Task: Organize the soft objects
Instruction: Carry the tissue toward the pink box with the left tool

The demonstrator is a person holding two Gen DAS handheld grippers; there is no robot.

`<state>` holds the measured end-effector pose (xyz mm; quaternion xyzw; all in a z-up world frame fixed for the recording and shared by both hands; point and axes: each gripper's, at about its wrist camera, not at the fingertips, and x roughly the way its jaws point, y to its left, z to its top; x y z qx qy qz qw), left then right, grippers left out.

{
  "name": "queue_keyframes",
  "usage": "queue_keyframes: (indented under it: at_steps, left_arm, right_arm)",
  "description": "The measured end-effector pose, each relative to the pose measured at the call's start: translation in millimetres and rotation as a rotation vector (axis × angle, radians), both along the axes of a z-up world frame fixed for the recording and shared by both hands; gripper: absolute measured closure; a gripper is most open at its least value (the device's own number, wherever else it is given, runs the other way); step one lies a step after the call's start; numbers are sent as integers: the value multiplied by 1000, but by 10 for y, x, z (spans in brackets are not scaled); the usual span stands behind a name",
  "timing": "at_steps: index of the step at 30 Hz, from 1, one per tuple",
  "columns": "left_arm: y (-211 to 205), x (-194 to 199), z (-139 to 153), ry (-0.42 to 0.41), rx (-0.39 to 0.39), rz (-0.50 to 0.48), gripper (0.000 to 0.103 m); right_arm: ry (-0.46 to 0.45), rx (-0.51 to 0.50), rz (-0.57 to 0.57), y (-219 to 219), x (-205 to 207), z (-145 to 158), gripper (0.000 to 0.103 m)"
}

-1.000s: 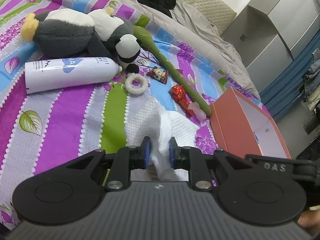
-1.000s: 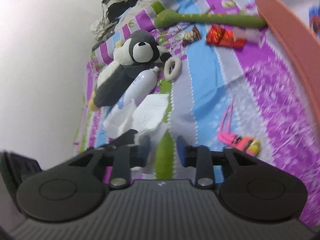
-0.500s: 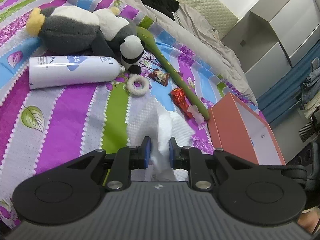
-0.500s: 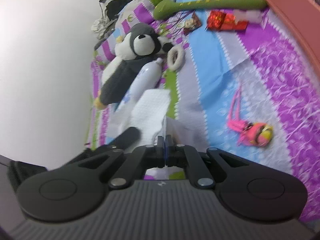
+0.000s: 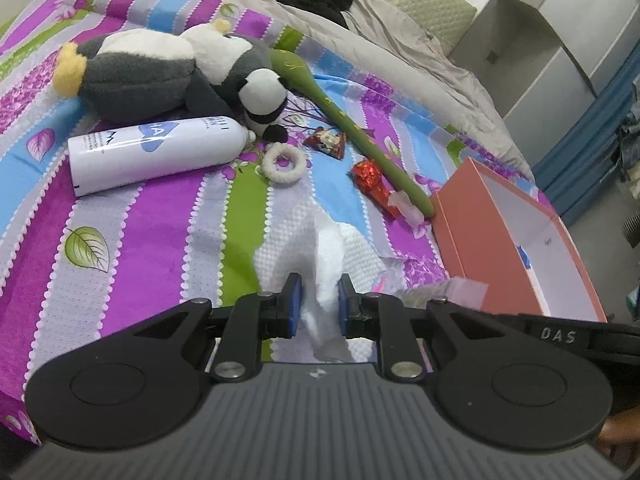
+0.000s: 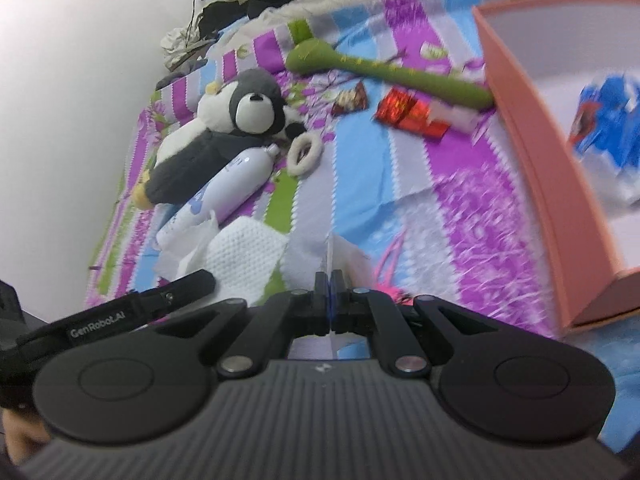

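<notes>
- Left wrist view: the left tongs (image 5: 319, 304) stand parted with a bunched fold of the white cloth (image 5: 326, 248) between the blue pads; whether the pads actually clamp the cloth cannot be told.
- The cloth lies on the striped bedspread (image 5: 152, 216), its far part spread flat.
- Beyond it: a white bottle (image 5: 156, 152) on its side, a plush penguin (image 5: 160, 72) just behind the bottle, a white ring (image 5: 283, 163), a long green plush (image 5: 348, 124), and a red wrapper (image 5: 370, 178) touching the green plush.
- An orange box (image 5: 516, 240) sits open to the right.
- Right wrist view: the right tongs (image 6: 331, 298) are clenched on a thin edge of the white cloth (image 6: 244, 256).
- A pink item (image 6: 390, 258) lies just beside the tongs, partly hidden.
</notes>
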<state>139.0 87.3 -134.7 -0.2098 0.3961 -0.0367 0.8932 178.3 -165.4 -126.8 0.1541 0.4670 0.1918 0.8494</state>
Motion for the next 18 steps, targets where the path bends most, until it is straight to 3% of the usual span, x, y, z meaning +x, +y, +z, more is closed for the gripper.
queue_keyframes:
  at_steps: [5,18]
  left_arm:
    - [-149,-28,189,-23,18,-41,81]
    - [-552,-44,693,-95,42,-149,81]
  right_arm:
    - [-93,-65,-11,-77,-135,269,99]
    - [-261,-120,-87,-286,-452,835,99]
